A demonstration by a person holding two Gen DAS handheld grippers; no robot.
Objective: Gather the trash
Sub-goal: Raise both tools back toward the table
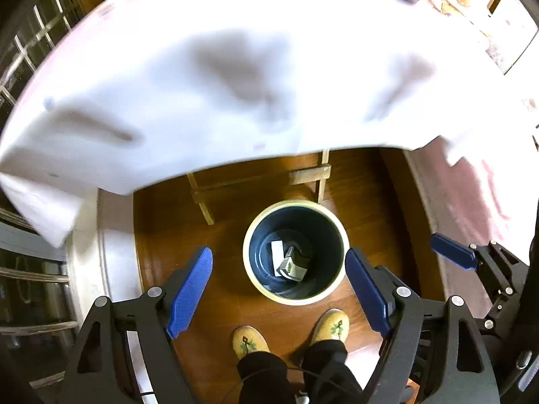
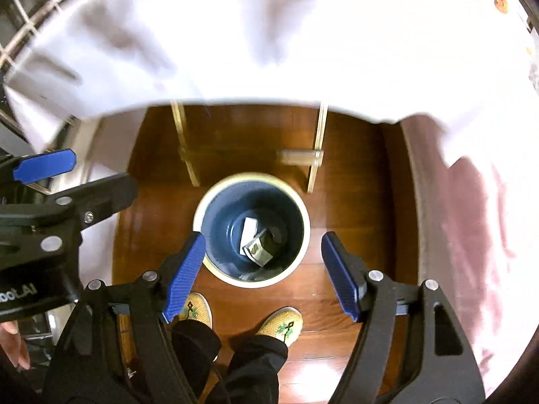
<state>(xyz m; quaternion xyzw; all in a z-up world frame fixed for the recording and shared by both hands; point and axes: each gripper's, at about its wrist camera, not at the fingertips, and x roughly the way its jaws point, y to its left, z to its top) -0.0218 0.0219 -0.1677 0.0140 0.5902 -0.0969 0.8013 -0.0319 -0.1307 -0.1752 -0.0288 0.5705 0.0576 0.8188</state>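
A round trash bin with a cream rim and dark blue inside stands on the wooden floor below the table edge; it also shows in the right wrist view. Inside lie a white card and a crumpled grey-green carton, also seen in the right wrist view as the card and the carton. My left gripper is open and empty, held high above the bin. My right gripper is open and empty, also above the bin. The right gripper's blue finger shows at the left view's right side.
A table under a white cloth fills the upper half of both views. Wooden table legs stand behind the bin. The person's yellow slippers are just in front of the bin. Windows are at the left.
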